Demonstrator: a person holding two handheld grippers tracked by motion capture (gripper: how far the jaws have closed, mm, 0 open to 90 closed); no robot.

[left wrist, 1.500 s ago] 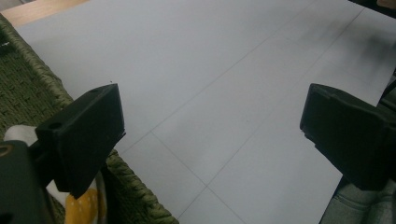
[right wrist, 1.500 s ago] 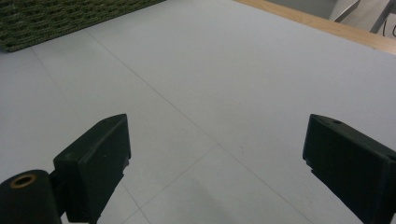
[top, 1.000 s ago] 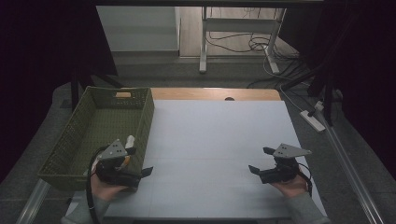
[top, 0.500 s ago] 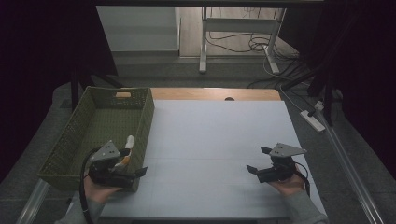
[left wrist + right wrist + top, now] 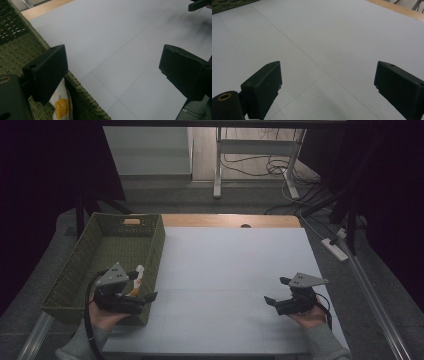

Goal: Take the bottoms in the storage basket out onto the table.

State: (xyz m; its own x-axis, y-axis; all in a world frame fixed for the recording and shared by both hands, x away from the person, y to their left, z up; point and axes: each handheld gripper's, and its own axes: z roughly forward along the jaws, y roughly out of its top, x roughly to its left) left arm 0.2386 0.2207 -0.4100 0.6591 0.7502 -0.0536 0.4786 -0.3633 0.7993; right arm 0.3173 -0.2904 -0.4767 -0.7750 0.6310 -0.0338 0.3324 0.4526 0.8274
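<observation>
A green woven basket stands at the left of the white table. Inside it, against the right wall, lies a white item with a yellow-orange print. My left gripper is open and straddles that wall near the basket's front corner. One jaw hangs over the basket above the white item, the other over the table. My right gripper is open over bare table at the front right, with nothing between its jaws. One of its fingertips shows far off in the left gripper view.
The basket wall runs under my left gripper. A wooden strip edges the table's far side. A power strip lies off the right edge, and cables and metal legs stand on the floor beyond.
My left gripper has shifted slightly left onto the basket's right wall. The right gripper has crept a little left and stays open.
</observation>
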